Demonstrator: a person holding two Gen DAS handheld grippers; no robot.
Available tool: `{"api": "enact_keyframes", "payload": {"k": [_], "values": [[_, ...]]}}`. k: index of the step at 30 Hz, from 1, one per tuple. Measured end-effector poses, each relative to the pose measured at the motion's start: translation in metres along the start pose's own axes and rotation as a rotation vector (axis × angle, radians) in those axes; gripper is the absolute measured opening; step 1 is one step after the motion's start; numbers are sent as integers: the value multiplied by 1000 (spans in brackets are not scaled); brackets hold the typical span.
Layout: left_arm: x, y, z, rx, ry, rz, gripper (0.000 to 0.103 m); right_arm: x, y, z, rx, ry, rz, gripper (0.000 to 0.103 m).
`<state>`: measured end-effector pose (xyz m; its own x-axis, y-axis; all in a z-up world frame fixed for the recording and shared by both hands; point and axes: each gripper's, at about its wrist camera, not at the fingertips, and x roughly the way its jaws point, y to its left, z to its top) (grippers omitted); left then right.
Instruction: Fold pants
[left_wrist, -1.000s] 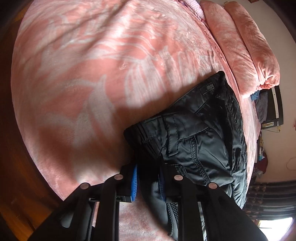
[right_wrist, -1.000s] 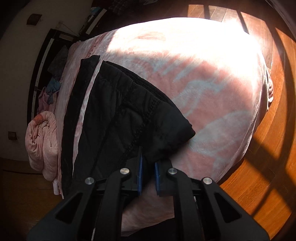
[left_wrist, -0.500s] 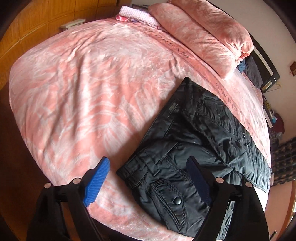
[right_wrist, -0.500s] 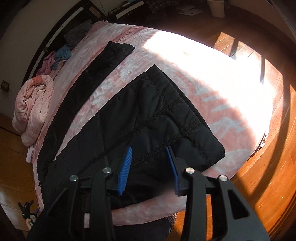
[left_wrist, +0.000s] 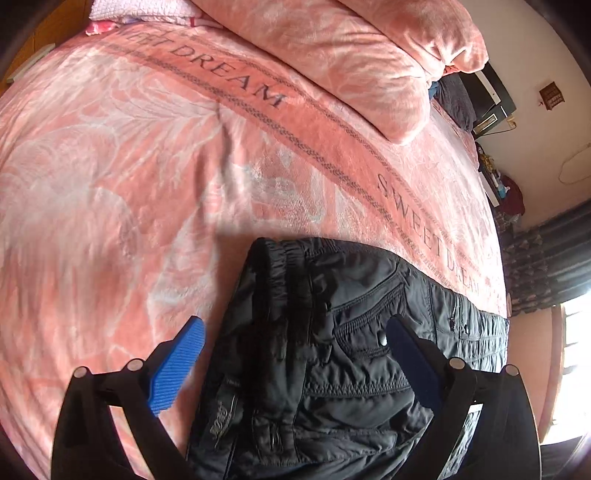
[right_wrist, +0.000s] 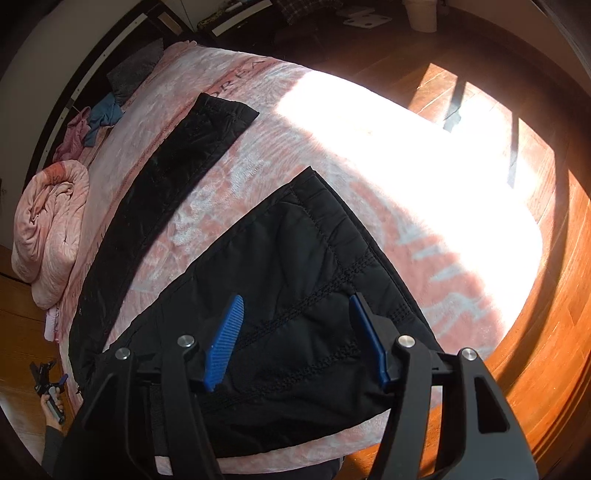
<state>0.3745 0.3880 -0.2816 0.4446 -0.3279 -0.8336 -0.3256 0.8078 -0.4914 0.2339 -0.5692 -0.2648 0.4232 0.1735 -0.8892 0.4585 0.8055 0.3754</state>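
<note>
Black padded pants (left_wrist: 332, 350) lie on a pink bed blanket (left_wrist: 129, 166). In the left wrist view the waistband end with pockets lies just ahead. My left gripper (left_wrist: 295, 354) is open and empty above it, blue pads either side. In the right wrist view the two legs spread apart: the near leg (right_wrist: 295, 288) lies under my right gripper (right_wrist: 295, 332), which is open and empty. The far leg (right_wrist: 166, 192) stretches toward the bed's far edge.
A rolled pink duvet (left_wrist: 351, 48) lies along the back of the bed, also in the right wrist view (right_wrist: 51, 229). Wooden floor (right_wrist: 535, 314) in bright sunlight borders the bed on the right. Loose clothes (right_wrist: 99, 118) lie at the far bed edge.
Both grippers let go of the pants and opened, the right one wider since half a second ago. They lifted away; the left camera now looks further across the bed toward the duvet.
</note>
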Motion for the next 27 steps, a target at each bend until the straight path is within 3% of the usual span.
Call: {"api": "enact_keyframes", "payload": {"k": [4,7,9,10,11,13,20,27], "values": [[43,15,20,-9,89,-91,97,26,40,18,-68,41,32,64],[53,18,23,30,121,-157,94,45,73,43,-126,67,93,68],[53,19,23,61,129,-174,75,55,91,69,-140,69,146,71],[53,19,23,78,138,-168,53,61,100,85,-145,68,165,72],[54,19,24,98,142,-146,38,66,109,103,-155,66,176,72],[56,16,24,139,142,-123,35,76,125,141,-181,54,185,72],[63,19,24,121,134,-124,33,128,144,272,-165,32,174,76],[63,25,25,84,138,-130,34,206,165,322,-252,103,100,76]]}}
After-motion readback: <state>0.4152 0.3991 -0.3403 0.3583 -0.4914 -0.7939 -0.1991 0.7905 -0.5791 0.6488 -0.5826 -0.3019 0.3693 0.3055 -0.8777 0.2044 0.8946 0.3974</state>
